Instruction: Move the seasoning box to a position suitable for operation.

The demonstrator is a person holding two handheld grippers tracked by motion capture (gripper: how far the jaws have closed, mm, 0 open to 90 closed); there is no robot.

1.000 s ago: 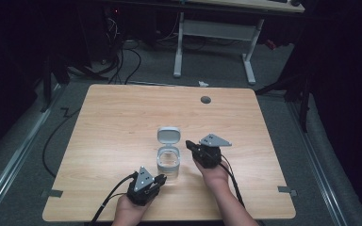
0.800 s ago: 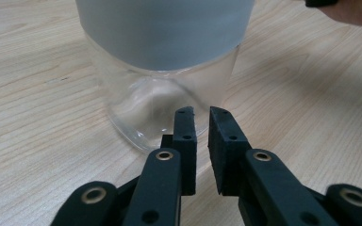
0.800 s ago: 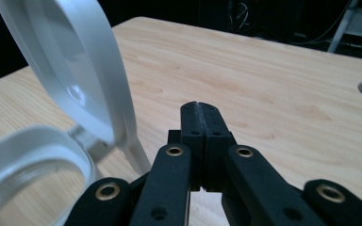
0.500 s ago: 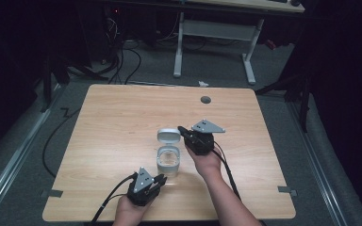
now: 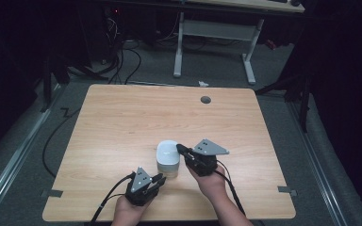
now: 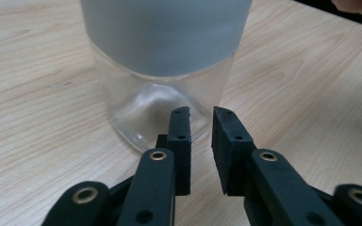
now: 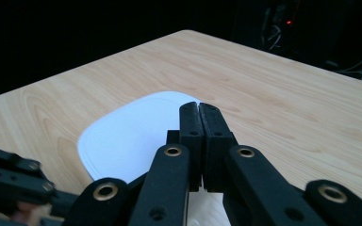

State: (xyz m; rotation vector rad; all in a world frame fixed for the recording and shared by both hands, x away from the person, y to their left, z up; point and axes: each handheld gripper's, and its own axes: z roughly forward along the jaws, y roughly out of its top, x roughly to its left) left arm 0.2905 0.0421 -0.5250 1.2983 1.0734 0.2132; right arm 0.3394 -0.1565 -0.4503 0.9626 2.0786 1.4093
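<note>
I am holding my right gripper (image 5: 181,149) over the white lid (image 5: 168,151) of the clear jar (image 5: 168,165), which is standing near the front edge of the wooden worktop (image 5: 122,122), roughly in the middle between my two hands. In the right gripper view its jaws are pressed together with nothing between them, their tips lying just above the lid (image 7: 127,136) near its edge; I cannot tell whether they are touching it. My left gripper (image 5: 159,179) is resting low on the worktop just in front of the jar, pointing toward its base. In the left gripper view its jaws are standing slightly apart, gripping nothing, with the tips close against the bottom of the jar (image 6: 158,108), where the clear glass is curving down to the worktop (image 6: 37,66) below the frosted white band of the lid (image 6: 165,33). Cables are trailing from both grippers back toward me over the front of the worktop.
</note>
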